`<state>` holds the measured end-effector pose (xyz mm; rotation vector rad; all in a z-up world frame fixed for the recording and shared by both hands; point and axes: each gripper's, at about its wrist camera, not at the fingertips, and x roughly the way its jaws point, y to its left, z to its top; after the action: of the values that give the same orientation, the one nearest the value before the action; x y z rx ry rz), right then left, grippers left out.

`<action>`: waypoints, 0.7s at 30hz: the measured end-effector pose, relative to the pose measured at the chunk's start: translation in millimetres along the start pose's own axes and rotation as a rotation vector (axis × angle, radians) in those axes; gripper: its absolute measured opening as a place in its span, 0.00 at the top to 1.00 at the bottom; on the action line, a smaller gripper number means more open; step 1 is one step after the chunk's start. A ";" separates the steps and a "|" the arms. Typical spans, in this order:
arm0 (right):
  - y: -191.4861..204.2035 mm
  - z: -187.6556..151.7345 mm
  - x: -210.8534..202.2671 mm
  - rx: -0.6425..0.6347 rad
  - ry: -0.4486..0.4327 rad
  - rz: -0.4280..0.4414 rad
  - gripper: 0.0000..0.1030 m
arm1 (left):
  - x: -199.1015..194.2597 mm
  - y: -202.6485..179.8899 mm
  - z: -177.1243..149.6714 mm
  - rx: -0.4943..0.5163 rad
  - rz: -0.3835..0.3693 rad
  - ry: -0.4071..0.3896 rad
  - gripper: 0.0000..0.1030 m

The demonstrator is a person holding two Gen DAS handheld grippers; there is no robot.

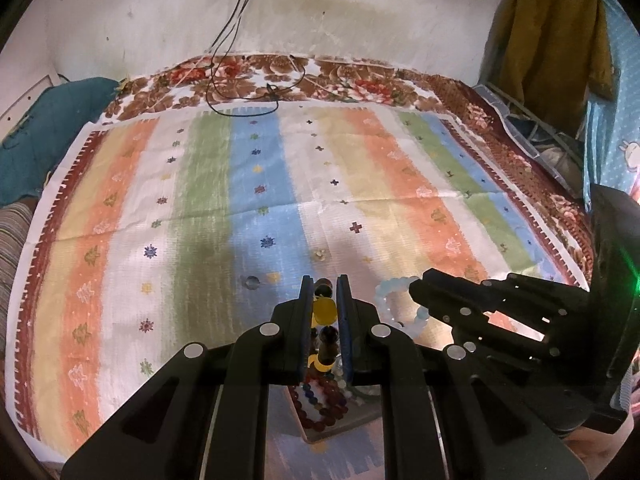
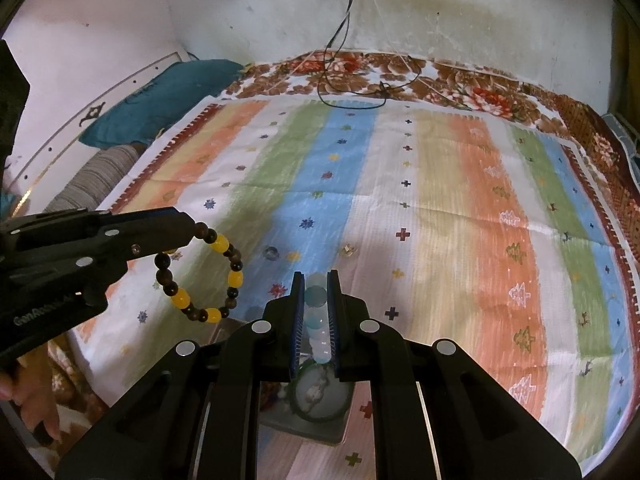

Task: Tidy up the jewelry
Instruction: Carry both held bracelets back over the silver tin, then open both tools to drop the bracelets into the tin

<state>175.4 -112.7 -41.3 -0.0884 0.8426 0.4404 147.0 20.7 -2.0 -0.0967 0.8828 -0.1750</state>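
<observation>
My left gripper [image 1: 325, 285] is shut on a brown and yellow bead bracelet [image 1: 323, 312]. The right wrist view shows it hanging as a loop [image 2: 200, 276] from the left gripper's fingertips [image 2: 192, 227] above the striped cloth. My right gripper [image 2: 316, 280] is shut on a pale blue and white bead bracelet [image 2: 318, 320], which also shows in the left wrist view [image 1: 394, 300] at the right gripper's tips [image 1: 420, 286]. Below both grippers lies a shallow tray [image 2: 320, 432] holding a green bangle [image 2: 298, 400] and a dark red bead bracelet [image 1: 316, 420].
A striped cloth [image 1: 280, 184] covers a floral bedspread [image 1: 320, 76]. A small clear bead [image 1: 252, 281] and a small gold piece [image 1: 319, 255] lie on the cloth ahead. Black cables [image 1: 240, 92] run from a wall socket. A teal pillow [image 1: 48, 132] lies at the left.
</observation>
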 end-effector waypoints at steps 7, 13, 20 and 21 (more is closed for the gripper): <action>4.1 -9.1 -5.4 -0.005 0.004 0.008 0.88 | -10.6 -6.5 -9.8 0.006 -0.009 -0.012 0.92; 6.9 -17.5 -9.4 -0.009 0.006 0.009 0.88 | -17.1 -11.9 -15.4 0.012 -0.016 -0.021 0.96; 5.9 -22.2 -6.8 0.002 0.027 0.017 0.88 | -17.2 -10.5 -17.8 0.003 -0.001 -0.011 0.96; 5.3 -22.3 -6.2 0.003 0.031 0.019 0.88 | -17.3 -9.8 -17.8 -0.002 0.002 -0.009 0.96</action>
<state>154.0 -115.6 -51.0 -0.0845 0.8754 0.4563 121.3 14.2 1.5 -0.0981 0.8741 -0.1722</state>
